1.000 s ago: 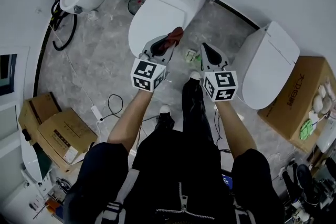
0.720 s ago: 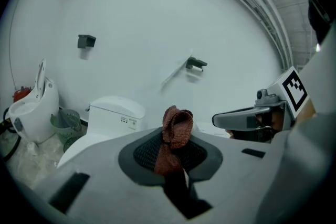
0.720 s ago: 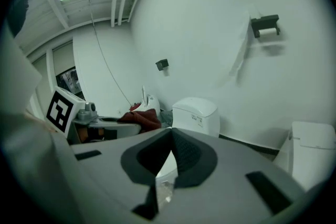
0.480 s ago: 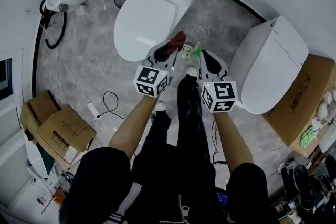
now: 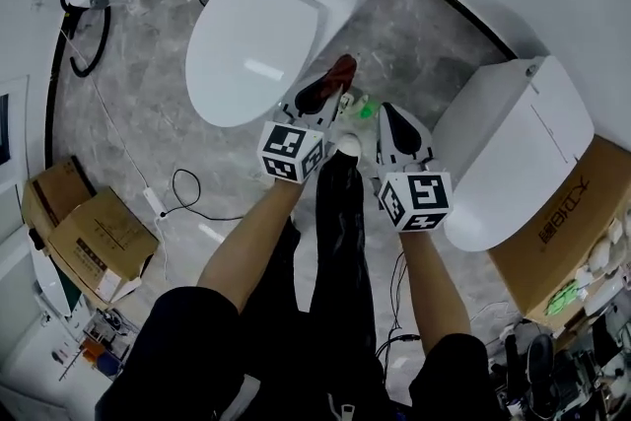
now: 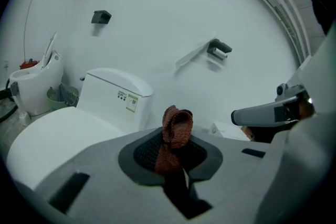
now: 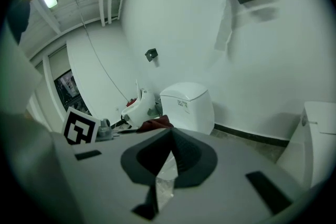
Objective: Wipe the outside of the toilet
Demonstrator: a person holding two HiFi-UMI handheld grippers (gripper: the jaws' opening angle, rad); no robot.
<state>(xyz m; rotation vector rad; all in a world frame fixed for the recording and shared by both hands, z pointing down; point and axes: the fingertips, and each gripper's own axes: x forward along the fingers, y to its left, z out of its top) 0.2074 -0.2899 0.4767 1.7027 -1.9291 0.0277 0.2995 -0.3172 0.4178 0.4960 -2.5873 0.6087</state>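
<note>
Left tongs (image 5: pixel 317 100) clamp red cloth (image 5: pixel 333 78) just beside toilet (image 5: pixel 256 35) bowl; right tongs (image 5: pixel 388 115) closed, empty.

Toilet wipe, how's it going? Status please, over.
Left gripper shut on red cloth. Right gripper shut, empty. Cloth held beside toilet, not on it. Small green item on floor below.

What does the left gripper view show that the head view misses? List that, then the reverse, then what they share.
Left gripper view only: a paper holder and a black bracket on the wall. Head view only: cardboard boxes and the person's legs. Both: the toilet and the red cloth clamped in the left gripper.
</note>
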